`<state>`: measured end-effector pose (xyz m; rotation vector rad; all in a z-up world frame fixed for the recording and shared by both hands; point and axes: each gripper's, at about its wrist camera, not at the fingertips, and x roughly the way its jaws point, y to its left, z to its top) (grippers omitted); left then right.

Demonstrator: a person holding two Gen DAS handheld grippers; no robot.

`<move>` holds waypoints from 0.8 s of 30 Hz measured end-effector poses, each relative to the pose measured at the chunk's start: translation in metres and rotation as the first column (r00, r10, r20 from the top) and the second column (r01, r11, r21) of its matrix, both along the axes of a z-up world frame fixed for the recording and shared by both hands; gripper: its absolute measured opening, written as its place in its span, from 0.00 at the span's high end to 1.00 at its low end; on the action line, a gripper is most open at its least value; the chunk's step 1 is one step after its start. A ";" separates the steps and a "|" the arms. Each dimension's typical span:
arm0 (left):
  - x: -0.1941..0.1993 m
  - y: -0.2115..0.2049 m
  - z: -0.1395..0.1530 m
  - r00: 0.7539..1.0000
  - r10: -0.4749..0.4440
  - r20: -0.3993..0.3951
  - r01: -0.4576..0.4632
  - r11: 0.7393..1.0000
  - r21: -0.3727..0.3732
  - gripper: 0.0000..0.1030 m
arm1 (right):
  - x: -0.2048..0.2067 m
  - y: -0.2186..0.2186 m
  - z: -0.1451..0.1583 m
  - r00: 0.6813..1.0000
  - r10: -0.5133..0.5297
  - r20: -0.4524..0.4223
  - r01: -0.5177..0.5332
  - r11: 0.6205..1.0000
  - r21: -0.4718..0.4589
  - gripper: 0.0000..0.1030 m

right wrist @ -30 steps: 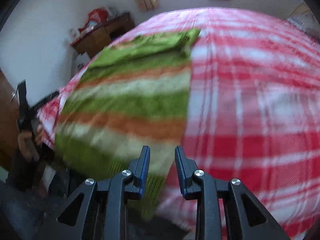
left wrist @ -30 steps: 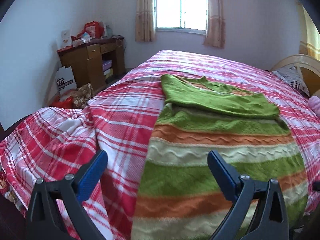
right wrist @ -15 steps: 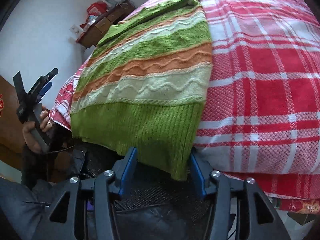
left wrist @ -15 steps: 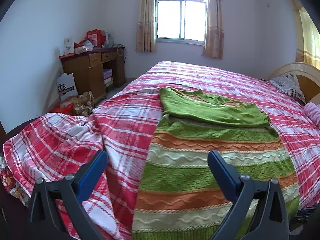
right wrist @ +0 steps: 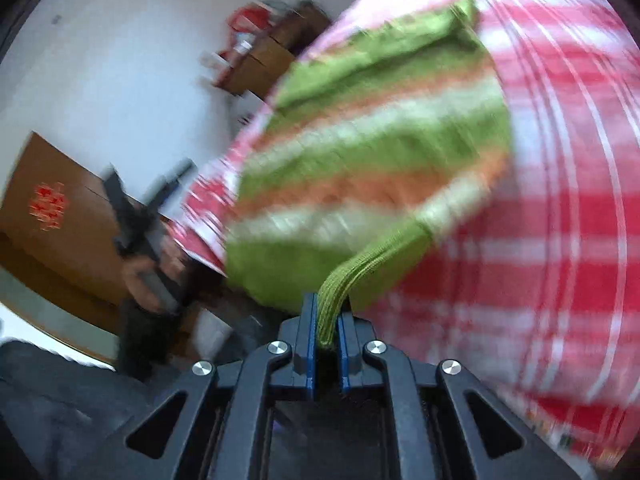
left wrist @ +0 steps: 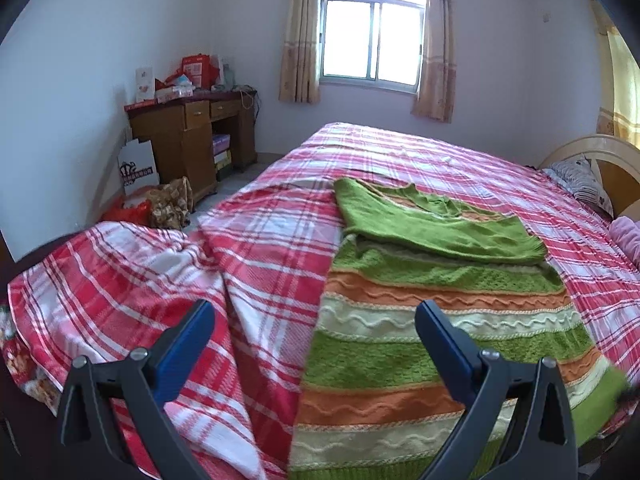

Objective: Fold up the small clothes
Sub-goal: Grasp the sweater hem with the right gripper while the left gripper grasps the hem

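Note:
A green, orange and cream striped knitted sweater (left wrist: pixel 432 344) lies on the red plaid bed (left wrist: pixel 260 264), its top part folded over in plain green. In the right wrist view the sweater (right wrist: pixel 372 148) is blurred, and my right gripper (right wrist: pixel 328 322) is shut on its ribbed green hem corner, which bunches up between the blue pads. My left gripper (left wrist: pixel 314 334) hovers open above the near left edge of the sweater with nothing between its fingers. In the right wrist view a hand holds the left gripper (right wrist: pixel 148 208) off to the left, beside the bed.
A wooden desk (left wrist: pixel 192 140) with boxes and bags stands against the left wall. A window (left wrist: pixel 372 44) with curtains is behind the bed. A headboard and pillow (left wrist: pixel 584 176) lie at the far right. Bags (left wrist: pixel 160 204) sit on the floor by the desk.
My right gripper has shut on the sweater's hem corner, which was between its open jaws half a second ago, and lifted it. The left gripper has drawn back and risen a little.

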<state>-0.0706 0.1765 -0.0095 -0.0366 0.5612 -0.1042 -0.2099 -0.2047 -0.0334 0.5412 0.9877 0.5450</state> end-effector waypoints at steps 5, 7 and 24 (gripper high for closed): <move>0.001 0.014 0.011 1.000 0.013 0.018 -0.013 0.999 0.034 0.01 | 0.062 -0.022 0.032 0.991 -0.092 0.093 0.086 0.994 0.074 0.92; 0.002 0.023 0.016 1.000 0.015 0.025 -0.016 0.999 0.040 0.01 | 0.092 -0.033 0.034 0.982 -0.155 0.111 0.149 0.987 0.059 0.92; 0.008 0.006 -0.018 0.931 -0.349 -0.106 0.351 0.937 -0.001 0.01 | 0.161 -0.066 -0.034 0.920 -0.391 0.008 0.391 0.920 -0.022 0.92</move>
